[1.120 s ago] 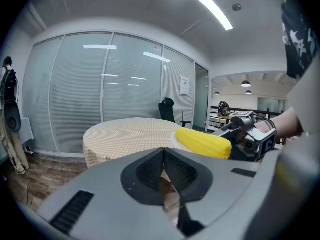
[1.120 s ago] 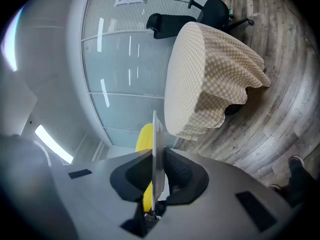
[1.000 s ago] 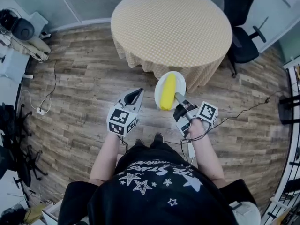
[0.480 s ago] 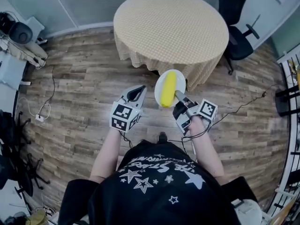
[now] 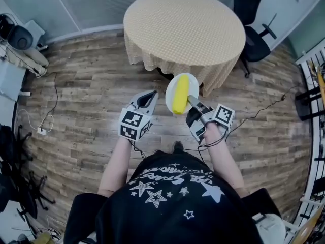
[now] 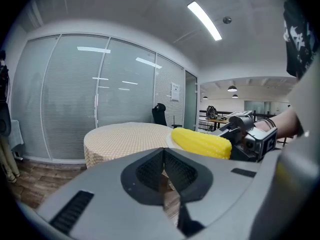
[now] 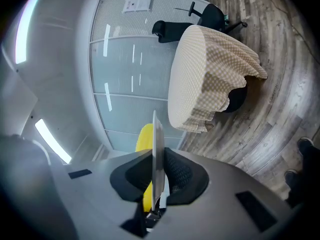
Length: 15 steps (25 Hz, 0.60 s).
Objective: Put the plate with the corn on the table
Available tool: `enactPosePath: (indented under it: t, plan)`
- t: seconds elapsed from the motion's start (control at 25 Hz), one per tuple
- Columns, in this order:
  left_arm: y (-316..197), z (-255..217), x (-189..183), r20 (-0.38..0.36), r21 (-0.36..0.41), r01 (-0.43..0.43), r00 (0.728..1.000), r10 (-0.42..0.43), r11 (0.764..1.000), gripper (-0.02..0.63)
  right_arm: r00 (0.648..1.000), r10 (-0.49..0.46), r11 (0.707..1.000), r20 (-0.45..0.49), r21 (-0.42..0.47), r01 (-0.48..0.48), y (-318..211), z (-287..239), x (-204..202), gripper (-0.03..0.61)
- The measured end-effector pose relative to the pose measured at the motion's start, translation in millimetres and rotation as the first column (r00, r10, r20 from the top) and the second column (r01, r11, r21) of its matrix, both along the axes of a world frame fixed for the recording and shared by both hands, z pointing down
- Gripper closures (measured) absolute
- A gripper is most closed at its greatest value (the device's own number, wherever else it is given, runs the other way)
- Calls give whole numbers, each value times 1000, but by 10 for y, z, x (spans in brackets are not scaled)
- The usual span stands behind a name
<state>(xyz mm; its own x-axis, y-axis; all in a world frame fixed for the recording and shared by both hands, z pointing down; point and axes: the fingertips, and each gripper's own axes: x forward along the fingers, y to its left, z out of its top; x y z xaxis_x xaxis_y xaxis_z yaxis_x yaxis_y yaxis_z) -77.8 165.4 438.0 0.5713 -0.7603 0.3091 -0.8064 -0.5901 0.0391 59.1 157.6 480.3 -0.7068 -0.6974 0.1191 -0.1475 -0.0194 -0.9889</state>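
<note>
A white plate (image 5: 190,84) carrying a yellow corn cob (image 5: 179,94) hangs in the air just short of the round table (image 5: 184,25) with its checked beige cloth. My right gripper (image 5: 191,101) is shut on the plate's near rim. In the right gripper view the plate (image 7: 155,154) shows edge-on between the jaws, the corn (image 7: 145,139) behind it. My left gripper (image 5: 147,99) floats left of the plate, shut and holding nothing. The left gripper view shows the corn (image 6: 201,142) to the right, the table (image 6: 127,134) beyond.
A black office chair (image 5: 253,29) stands at the table's right. Cables (image 5: 264,113) trail over the wooden floor. Bags and gear (image 5: 20,39) lie along the left wall, a rack (image 5: 314,70) on the right. A glass partition (image 6: 95,99) stands behind the table.
Both grippers and the plate have drifted slightly forward, closer to the table's near edge. The right gripper's hold on the plate is unchanged.
</note>
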Motion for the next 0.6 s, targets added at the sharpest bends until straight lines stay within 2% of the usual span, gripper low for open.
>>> enactPosePath:
  t: [0.16, 0.36, 0.6]
  plan:
    - [105, -9, -49, -5, -2, -5, 1000, 5, 1000, 606, 999, -17, 1000, -34, 16, 17, 85, -42, -73, 529]
    - [200, 36, -137, -11, -2, -12, 1000, 12, 1000, 606, 1000, -15, 1000, -1, 10, 15, 163, -42, -218, 529]
    - [279, 30, -276, -19, 5, -8, 1000, 8, 1000, 606, 1000, -12, 1000, -3, -16, 12, 228, 1, -349, 529]
